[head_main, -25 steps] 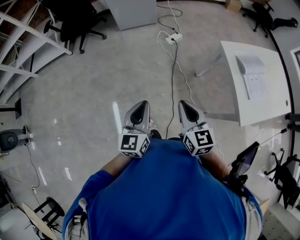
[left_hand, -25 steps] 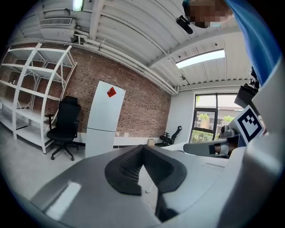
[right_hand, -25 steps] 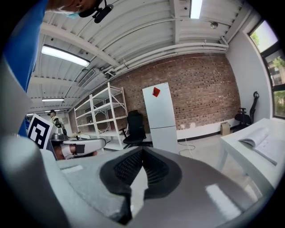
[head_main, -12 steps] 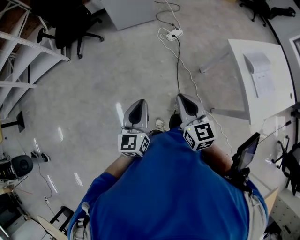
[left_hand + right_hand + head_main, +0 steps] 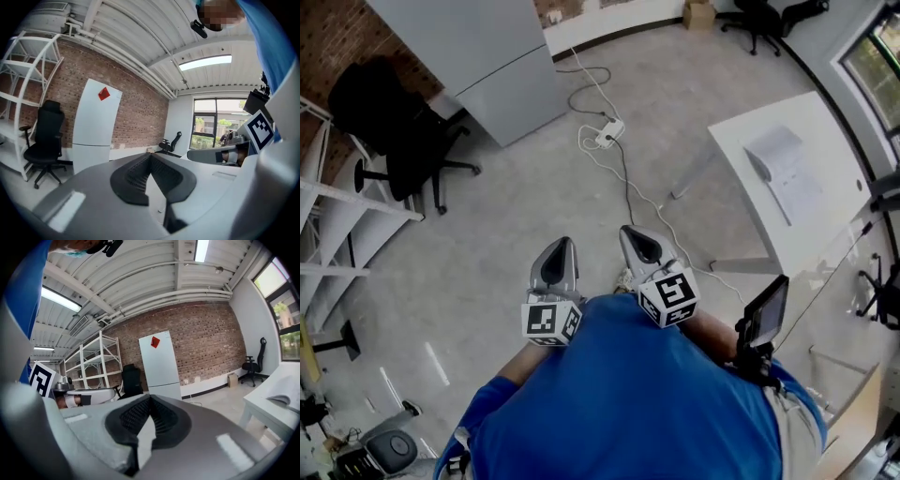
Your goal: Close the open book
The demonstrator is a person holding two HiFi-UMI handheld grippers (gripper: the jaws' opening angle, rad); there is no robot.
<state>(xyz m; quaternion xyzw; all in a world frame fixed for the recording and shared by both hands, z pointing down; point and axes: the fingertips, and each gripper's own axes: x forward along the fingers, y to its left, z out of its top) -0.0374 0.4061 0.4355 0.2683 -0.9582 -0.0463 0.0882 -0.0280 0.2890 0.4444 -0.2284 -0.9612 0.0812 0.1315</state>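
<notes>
The open book (image 5: 783, 169) lies with its white pages up on a white table (image 5: 825, 230) at the right of the head view, well ahead of both grippers. It also shows at the right edge of the right gripper view as the book (image 5: 285, 400) on the table (image 5: 267, 416). My left gripper (image 5: 561, 247) and right gripper (image 5: 631, 232) are held side by side over the floor in front of the blue-shirted person. Both are shut with nothing between the jaws, seen close up as the left gripper (image 5: 150, 155) and the right gripper (image 5: 150, 397).
A white cabinet (image 5: 478, 56) stands against the brick wall, with a black office chair (image 5: 394, 131) and white shelving (image 5: 337, 225) to its left. A power strip (image 5: 607, 136) and its cable run across the floor ahead. A dark screen (image 5: 761, 319) sits at the person's right side.
The person has walked and turned, so the cabinet and brick wall have come into view and the table sits further up and right. Both grippers travelled along together, still shut.
</notes>
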